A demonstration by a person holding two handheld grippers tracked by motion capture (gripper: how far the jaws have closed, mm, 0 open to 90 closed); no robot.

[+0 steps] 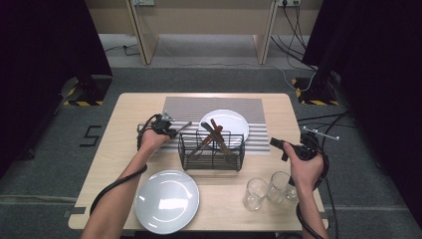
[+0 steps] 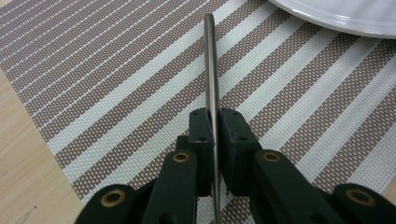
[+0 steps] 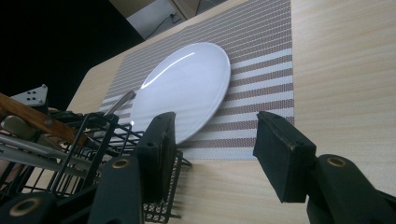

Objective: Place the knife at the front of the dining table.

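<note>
My left gripper [image 1: 172, 130] [image 2: 214, 126] is shut on a thin metal piece of cutlery [image 2: 211, 70] [image 1: 183, 126]. It shows edge-on between the jaws and points out over the striped placemat [image 2: 116, 93] toward the white plate [image 2: 345, 16]. My right gripper [image 1: 276, 145] [image 3: 215, 128] is open with nothing between its jaws, low over the bare table to the right of the black wire basket [image 1: 211, 152] [image 3: 79, 154]. The basket holds several utensils, one with a wooden handle [image 3: 37, 119] [image 1: 218, 133].
A white plate [image 1: 229, 122] [image 3: 187, 84] lies on the placemat [image 1: 214, 105] behind the basket. A grey plate [image 1: 166, 200] sits near the table's front edge. Two clear glasses [image 1: 256, 194] [image 1: 278, 188] stand at the front right, below my right hand.
</note>
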